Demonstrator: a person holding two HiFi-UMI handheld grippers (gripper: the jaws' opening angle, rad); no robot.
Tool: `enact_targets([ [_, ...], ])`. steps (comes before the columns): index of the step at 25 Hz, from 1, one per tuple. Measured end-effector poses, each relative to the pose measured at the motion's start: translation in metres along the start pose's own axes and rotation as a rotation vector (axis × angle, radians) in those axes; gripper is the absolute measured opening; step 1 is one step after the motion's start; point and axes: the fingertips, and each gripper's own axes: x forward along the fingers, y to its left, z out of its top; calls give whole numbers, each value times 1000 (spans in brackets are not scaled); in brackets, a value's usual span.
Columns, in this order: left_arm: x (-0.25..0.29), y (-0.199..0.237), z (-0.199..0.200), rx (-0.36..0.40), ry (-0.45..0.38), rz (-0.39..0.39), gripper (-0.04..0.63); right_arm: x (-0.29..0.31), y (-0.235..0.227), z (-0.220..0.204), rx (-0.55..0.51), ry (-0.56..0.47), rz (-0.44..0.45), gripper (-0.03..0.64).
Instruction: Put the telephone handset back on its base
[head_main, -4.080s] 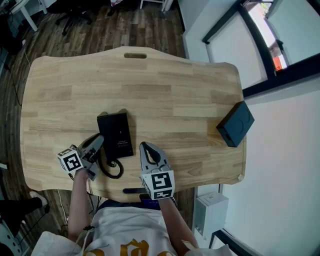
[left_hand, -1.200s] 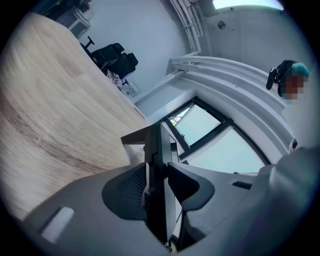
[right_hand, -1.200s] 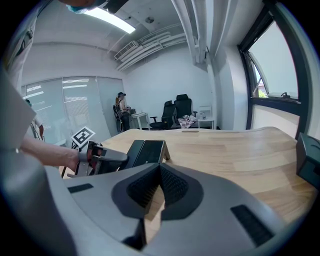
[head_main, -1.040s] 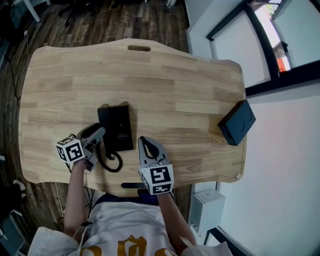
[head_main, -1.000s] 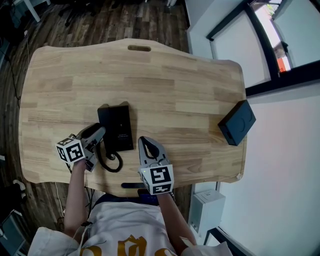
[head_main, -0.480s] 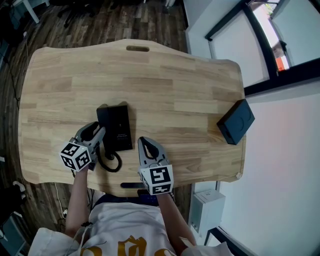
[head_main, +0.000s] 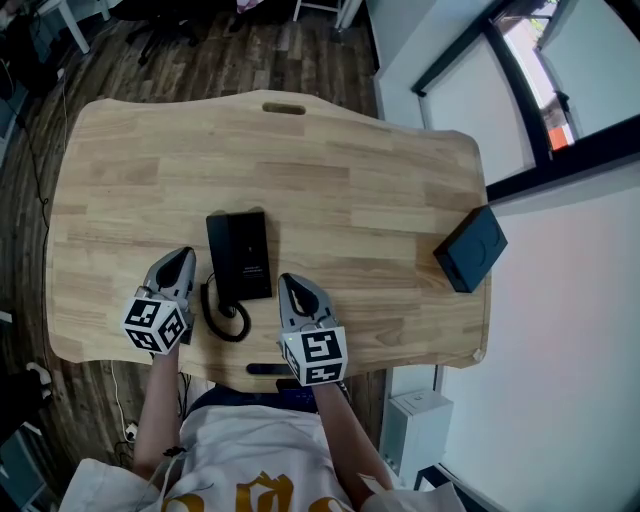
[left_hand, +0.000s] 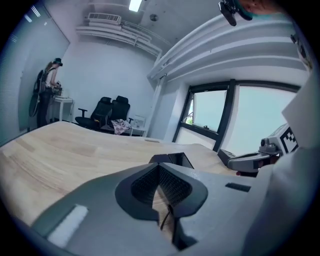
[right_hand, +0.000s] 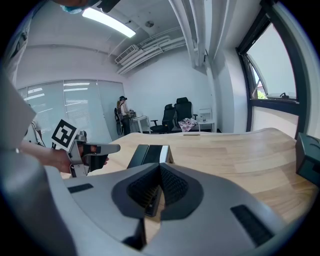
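Left claw (head_main: 178, 262) has just closed, nothing between its jaws, beside the black telephone (head_main: 240, 255) on the tabletop (head_main: 360, 180). Right claw (head_main: 291, 284) closed, empty.

Black telephone (head_main: 240, 255), pale wood-grain table (head_main: 380, 190), dark slate box (head_main: 470, 249).

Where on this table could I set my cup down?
The table is bare between the telephone and the dark box, and all along the far side beyond the telephone. The near edge is crowded: the left gripper, the coiled cord and the right gripper are close round the telephone.
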Motion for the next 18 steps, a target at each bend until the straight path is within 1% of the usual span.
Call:
enact_targets([
  [3,-17,-7,16,7,-48,25,3,-2,12,11,7,-44,22,6],
  [6,-31,-18,25,1,-64,29,2,-9,19,22,5,-93,-12,6],
  [8,-38,-26,28,23,-65,36,2,-13,26,29,-8,-121,-24,6],
  [9,-40,-32,29,49,-64,34,2,-15,31,33,1,-136,-7,6],
  [11,-44,-47,34,88,-78,13,3,-19,42,41,62,-181,59,6],
  [13,-49,-61,41,78,-108,-28,2,-27,50,53,121,-243,114,6],
  [14,-52,-68,44,68,-113,-54,3,-31,53,57,123,-262,121,6],
  [16,-56,-81,47,76,-96,-92,2,-35,54,59,57,-251,76,6],
  [18,-59,-90,49,118,-79,-102,2,-37,55,58,-36,-224,12,6],
])
